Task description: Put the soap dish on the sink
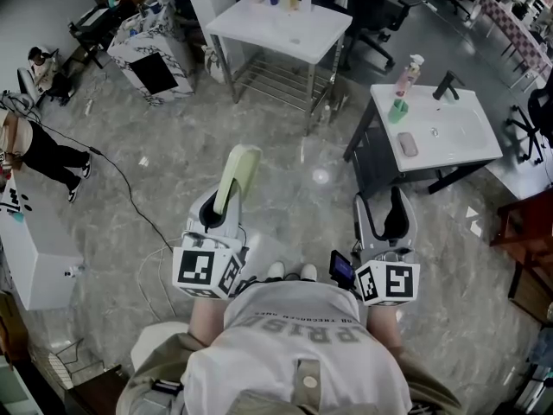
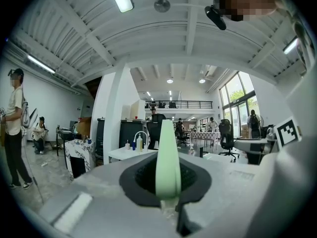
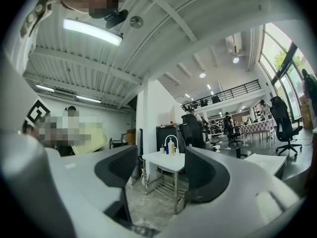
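Note:
A pale green soap dish (image 1: 238, 174) stands on edge between the jaws of my left gripper (image 1: 217, 211), which is shut on it. In the left gripper view the dish (image 2: 168, 155) rises as a narrow green strip from the closed jaws of that gripper (image 2: 168, 185). My right gripper (image 1: 385, 216) is open with nothing between its jaws, as the right gripper view (image 3: 161, 170) also shows. The white sink (image 1: 467, 142) on a dark stand is ahead and to the right, well away from both grippers.
On the sink are a faucet (image 1: 446, 85), a spray bottle (image 1: 407, 74), a green bottle (image 1: 397, 109) and a soap bar (image 1: 407, 144). A white table (image 1: 281, 28) with bottles stands ahead. A person (image 1: 43, 154) and a floor cable (image 1: 130, 188) are to the left.

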The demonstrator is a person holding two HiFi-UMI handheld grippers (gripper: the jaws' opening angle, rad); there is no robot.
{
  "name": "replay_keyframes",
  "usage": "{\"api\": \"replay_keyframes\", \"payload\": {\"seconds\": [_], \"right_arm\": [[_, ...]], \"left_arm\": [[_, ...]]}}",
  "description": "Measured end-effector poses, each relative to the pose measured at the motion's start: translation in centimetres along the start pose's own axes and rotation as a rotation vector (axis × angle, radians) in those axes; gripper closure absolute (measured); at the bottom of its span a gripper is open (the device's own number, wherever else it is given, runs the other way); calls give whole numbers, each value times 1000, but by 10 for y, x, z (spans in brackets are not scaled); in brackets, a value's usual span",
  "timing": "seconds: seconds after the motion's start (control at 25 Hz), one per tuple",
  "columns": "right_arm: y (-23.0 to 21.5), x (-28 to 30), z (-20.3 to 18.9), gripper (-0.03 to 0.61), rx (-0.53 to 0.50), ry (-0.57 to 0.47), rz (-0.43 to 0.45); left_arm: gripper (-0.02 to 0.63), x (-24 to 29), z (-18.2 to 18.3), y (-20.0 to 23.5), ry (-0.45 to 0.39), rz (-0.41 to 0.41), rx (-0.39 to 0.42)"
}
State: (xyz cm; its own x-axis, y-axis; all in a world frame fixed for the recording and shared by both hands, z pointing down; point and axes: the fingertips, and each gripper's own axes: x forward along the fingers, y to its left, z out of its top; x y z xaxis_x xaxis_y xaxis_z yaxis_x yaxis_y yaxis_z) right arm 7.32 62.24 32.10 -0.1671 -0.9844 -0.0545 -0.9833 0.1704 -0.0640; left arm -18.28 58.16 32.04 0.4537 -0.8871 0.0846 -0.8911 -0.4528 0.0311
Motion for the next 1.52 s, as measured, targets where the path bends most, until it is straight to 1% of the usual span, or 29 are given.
{"api": "replay_keyframes", "payload": {"seconds": [0.4,0.56,0.72,0.88,1.04,1.16,1.36,1.52], "right_arm": [[-19,-1,-8,285,16,33,20],[-31,-1,-14,285,10,48,43],[-40,4,-15,285,19,53,39],[-37,13,-18,285,22,64,37],[-34,31,-24,285,35,67,7],[-28,51,-23,285,55,52,-14],[-20,85,-11,285,32,16,-34],[-13,112,-7,285,51,-12,-61]], "left_arm": [[597,6,-9,-14,46,31,-5],[597,10,-12,-24,50,51,-2],[597,10,-13,-24,57,63,4],[597,17,-17,-11,77,67,6],[597,36,-18,4,72,32,4],[597,54,-11,22,52,7,5],[597,84,5,52,9,-24,11],[597,102,16,78,-16,-46,19]]}}
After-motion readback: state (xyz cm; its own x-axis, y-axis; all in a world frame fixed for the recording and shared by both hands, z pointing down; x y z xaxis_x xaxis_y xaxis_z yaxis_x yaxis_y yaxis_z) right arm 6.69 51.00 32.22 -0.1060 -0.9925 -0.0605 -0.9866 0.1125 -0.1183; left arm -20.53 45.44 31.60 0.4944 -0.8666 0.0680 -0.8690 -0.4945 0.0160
